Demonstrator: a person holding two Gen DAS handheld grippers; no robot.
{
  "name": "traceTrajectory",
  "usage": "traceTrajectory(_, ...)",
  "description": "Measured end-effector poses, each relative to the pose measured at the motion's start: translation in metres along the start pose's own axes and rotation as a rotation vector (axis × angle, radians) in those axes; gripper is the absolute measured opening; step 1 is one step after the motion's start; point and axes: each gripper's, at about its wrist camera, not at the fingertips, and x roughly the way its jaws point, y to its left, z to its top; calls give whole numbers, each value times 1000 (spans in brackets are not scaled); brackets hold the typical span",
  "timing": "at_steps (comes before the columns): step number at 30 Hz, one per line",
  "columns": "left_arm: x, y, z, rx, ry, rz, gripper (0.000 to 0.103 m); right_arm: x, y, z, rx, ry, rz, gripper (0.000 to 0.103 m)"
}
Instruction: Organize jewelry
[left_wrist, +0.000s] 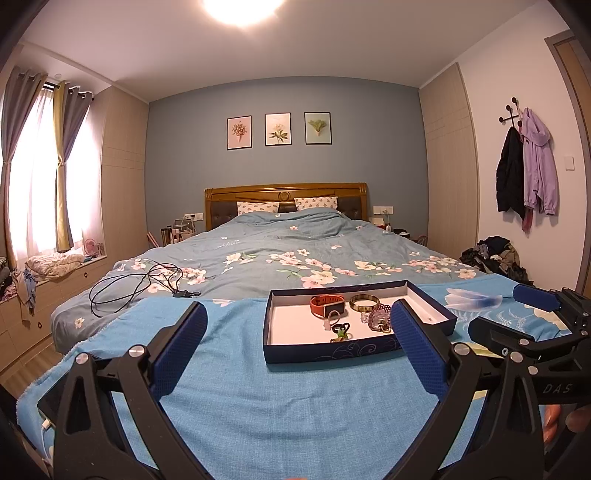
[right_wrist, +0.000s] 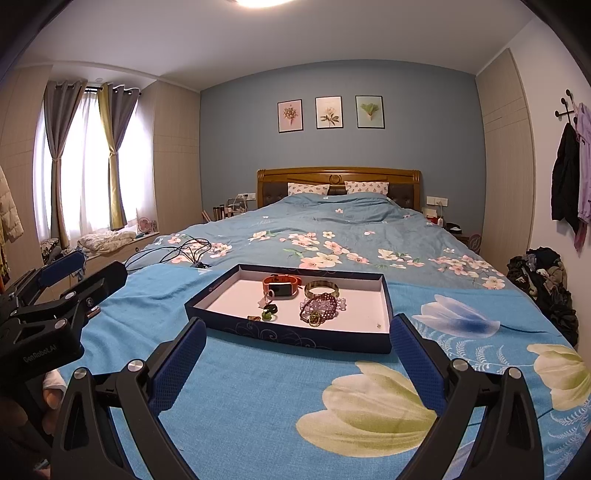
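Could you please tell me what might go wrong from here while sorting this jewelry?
The beaded bracelets lie tangled together, so lifting one may drag the others. The small ring may slip from wide jaws. The tray sits on a soft blanket and may tip when pressed.

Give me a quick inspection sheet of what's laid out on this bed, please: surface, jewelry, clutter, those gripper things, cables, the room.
Surface: blue floral cloth spread over the foot of the bed.
Job's things: navy tray holding an orange smartwatch, a bangle, beaded bracelets, a green ring and small pieces too tiny to name.
Clutter: clothes pile on the floor at right.
Grippers: left gripper and right gripper both open, empty, short of the tray.
Cables: black cable coiled on the duvet.
Surroundings: three framed prints, curtained window, hung coats.
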Motion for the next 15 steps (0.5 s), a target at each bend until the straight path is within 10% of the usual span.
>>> traceTrajectory(15,-1,-1,1,2,-5,3,98,3,-3,2,11,1,-1,96)
